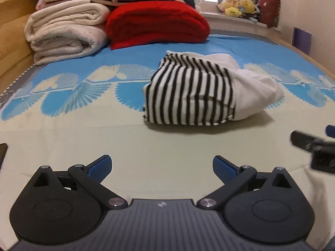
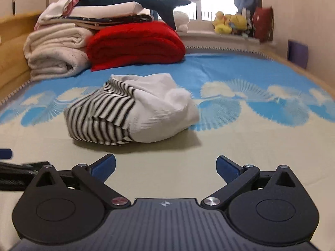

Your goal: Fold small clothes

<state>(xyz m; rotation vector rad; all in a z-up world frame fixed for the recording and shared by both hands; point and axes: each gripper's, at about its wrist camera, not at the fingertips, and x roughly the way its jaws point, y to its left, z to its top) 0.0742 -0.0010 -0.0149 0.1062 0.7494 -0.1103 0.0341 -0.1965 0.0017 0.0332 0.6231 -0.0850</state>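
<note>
A small garment (image 1: pixel 201 92), black-and-white striped on one part and plain white on the other, lies bundled in a compact fold on the bed sheet (image 1: pixel 83 129). The same garment (image 2: pixel 134 110) sits centre-left in the right wrist view. My left gripper (image 1: pixel 162 167) is open, well short of the garment, nothing between its blue pads. My right gripper (image 2: pixel 166 167) is open too, also back from the garment and empty. The right gripper's fingers (image 1: pixel 314 146) show at the right edge of the left wrist view; the left gripper's fingers (image 2: pixel 12 167) at the left edge of the right wrist view.
Folded cream blankets (image 1: pixel 65 35) and a red blanket (image 1: pixel 157 25) are stacked at the bed's far left, with a plush shark (image 2: pixel 134 0) on top. Soft toys (image 1: pixel 240 6) line the window sill. A wooden bed frame (image 1: pixel 12 31) runs along the left.
</note>
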